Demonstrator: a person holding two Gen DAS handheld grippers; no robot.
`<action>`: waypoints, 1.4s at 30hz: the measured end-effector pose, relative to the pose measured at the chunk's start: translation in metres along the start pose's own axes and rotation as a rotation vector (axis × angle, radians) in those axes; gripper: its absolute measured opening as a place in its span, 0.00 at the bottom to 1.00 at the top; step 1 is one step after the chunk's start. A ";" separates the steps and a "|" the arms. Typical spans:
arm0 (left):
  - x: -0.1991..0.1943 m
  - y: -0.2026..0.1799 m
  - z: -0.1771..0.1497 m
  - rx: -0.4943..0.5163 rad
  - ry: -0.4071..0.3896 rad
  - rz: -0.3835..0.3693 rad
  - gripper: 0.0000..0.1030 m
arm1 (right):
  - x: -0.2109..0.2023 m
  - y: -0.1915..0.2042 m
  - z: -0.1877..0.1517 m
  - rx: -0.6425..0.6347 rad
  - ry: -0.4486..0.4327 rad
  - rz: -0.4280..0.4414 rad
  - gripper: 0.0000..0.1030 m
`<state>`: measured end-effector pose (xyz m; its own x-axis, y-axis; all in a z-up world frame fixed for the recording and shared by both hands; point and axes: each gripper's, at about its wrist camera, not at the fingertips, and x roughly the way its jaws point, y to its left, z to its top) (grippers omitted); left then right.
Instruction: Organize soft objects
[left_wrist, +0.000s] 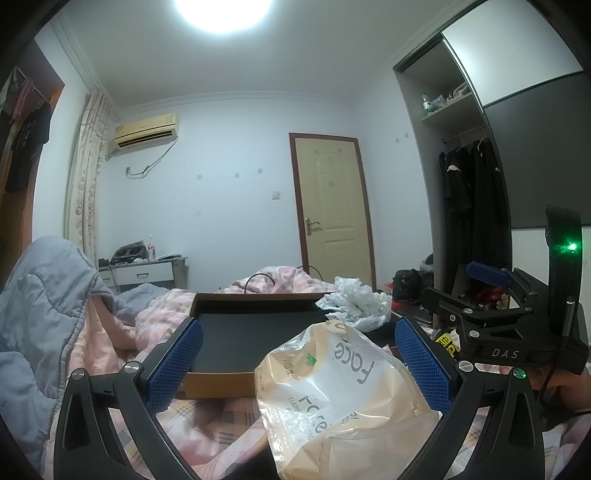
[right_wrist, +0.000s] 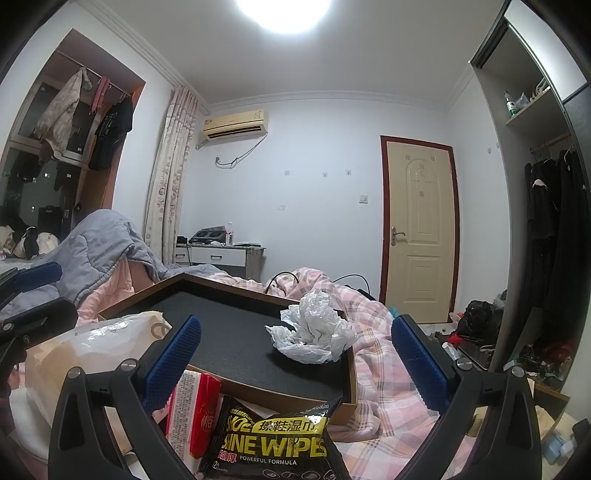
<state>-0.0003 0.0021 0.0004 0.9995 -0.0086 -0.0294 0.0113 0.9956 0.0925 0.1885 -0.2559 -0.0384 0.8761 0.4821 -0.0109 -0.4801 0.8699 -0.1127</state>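
Note:
A shallow cardboard box with a black foam floor (left_wrist: 255, 332) (right_wrist: 229, 332) lies on the bed. A crumpled white plastic bag (right_wrist: 314, 332) sits at the box's right end, also in the left wrist view (left_wrist: 358, 302). My left gripper (left_wrist: 299, 365) is open around a beige face-tissue pack (left_wrist: 343, 398), which lies between its blue pads in front of the box. My right gripper (right_wrist: 295, 365) is open and empty above a black shoe-wipes pack (right_wrist: 273, 443) and a red-and-white tissue pack (right_wrist: 195, 413). The right gripper also shows in the left wrist view (left_wrist: 491, 314).
A pink checked quilt (right_wrist: 376, 369) covers the bed, with a grey-blue duvet (left_wrist: 40, 314) heaped at the left. Black cables (right_wrist: 280, 280) lie behind the box. A cream door (left_wrist: 332, 206), a white desk (left_wrist: 147, 273) and an open wardrobe (left_wrist: 465, 192) stand beyond.

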 end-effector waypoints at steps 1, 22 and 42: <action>0.000 0.000 0.000 0.000 -0.001 0.001 1.00 | 0.000 0.000 0.000 0.000 0.000 0.000 1.00; -0.001 -0.001 0.001 0.010 -0.014 0.004 1.00 | 0.000 0.000 0.000 -0.001 0.001 0.001 1.00; 0.000 0.004 0.000 -0.021 -0.013 -0.009 1.00 | 0.000 0.001 0.000 -0.001 0.000 0.000 1.00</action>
<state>-0.0001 0.0056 0.0011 0.9997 -0.0185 -0.0175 0.0197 0.9973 0.0712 0.1880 -0.2556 -0.0383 0.8760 0.4822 -0.0111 -0.4802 0.8698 -0.1138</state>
